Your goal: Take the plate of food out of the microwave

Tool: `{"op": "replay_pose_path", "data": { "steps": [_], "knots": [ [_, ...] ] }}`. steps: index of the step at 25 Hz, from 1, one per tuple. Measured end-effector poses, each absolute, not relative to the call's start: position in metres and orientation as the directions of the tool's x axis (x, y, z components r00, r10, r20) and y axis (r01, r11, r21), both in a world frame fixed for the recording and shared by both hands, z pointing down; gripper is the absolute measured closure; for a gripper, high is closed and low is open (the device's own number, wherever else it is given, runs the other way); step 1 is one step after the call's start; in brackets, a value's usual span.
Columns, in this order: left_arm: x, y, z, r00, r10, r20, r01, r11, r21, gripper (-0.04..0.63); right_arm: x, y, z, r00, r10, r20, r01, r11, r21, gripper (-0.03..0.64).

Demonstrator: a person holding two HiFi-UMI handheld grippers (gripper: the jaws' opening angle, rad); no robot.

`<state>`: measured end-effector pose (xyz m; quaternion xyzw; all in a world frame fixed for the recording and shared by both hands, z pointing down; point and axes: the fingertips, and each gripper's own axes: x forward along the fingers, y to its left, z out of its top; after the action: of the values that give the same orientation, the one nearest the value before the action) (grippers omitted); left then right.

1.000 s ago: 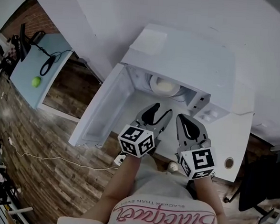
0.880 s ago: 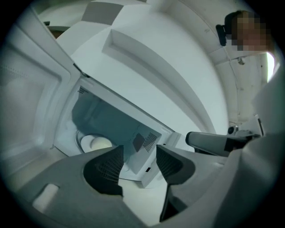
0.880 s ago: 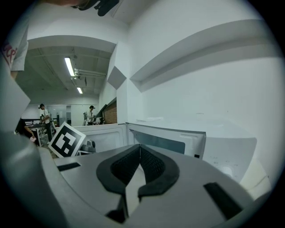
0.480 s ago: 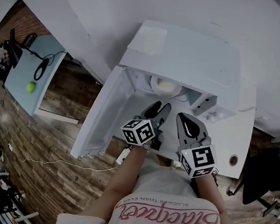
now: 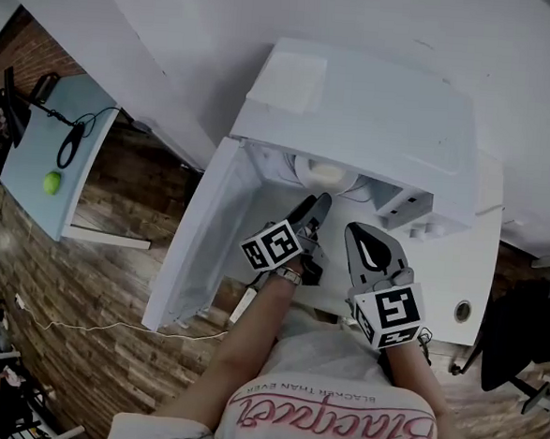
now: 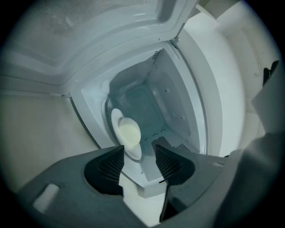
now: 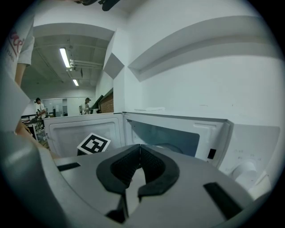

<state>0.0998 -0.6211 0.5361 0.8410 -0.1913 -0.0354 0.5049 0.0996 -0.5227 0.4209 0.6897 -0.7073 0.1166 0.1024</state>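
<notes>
The left gripper [image 6: 138, 148], jaws spread, faces the plate [image 6: 116, 118] in the microwave [image 5: 377, 108], the right gripper [image 7: 139, 149] is pressed together and empty; a shallow rim grip may spill the food [image 6: 129, 132].

Both gripper views carry heavy wide-angle distortion: straight edges bow, and a black vignette rings each frame. The head view is evenly lit and low in colour, with no hard shadows; the white wall [image 5: 383, 24] reads bright. The microwave [image 6: 147, 102] cavity is dim with a bluish cast. Ceiling strip lights [image 7: 65, 57] glare at upper left. The left hand-held gripper [image 6: 138, 153] and right hand-held gripper [image 7: 140, 153], close to the lens, appear dark and soft-focused.
</notes>
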Motion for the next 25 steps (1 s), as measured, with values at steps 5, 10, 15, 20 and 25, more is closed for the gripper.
{"op": "replay_pose_path", "data": {
  "steps": [5,10,15,20,25],
  "knots": [
    [0.104,-0.634,0.551,0.915,-0.384,0.125,-0.243,-0.275,0.93,0.37,0.105,-0.525,0.424,-0.01,-0.948,0.318,-1.0,0.001,-0.027,0.606],
    [0.109,-0.64,0.559,0.906,-0.395,0.149,-0.249,-0.215,0.944,0.393,0.107,-0.526,0.429,0.001,-0.943,0.332,-1.0,-0.008,-0.019,0.606],
    [0.108,-0.644,0.566,0.884,-0.416,0.213,-0.284,-0.116,0.952,0.445,0.109,-0.527,0.432,0.011,-0.94,0.34,-1.0,-0.019,-0.022,0.606],
    [0.109,-0.647,0.57,0.837,-0.446,0.318,-0.368,-0.029,0.929,0.46,0.11,-0.527,0.435,0.013,-0.937,0.349,-0.999,-0.023,-0.024,0.606],
    [0.107,-0.648,0.578,0.746,-0.46,0.481,-0.503,0.083,0.86,0.514,0.108,-0.525,0.436,0.011,-0.935,0.354,-1.0,-0.021,-0.023,0.606]
  ]
}}
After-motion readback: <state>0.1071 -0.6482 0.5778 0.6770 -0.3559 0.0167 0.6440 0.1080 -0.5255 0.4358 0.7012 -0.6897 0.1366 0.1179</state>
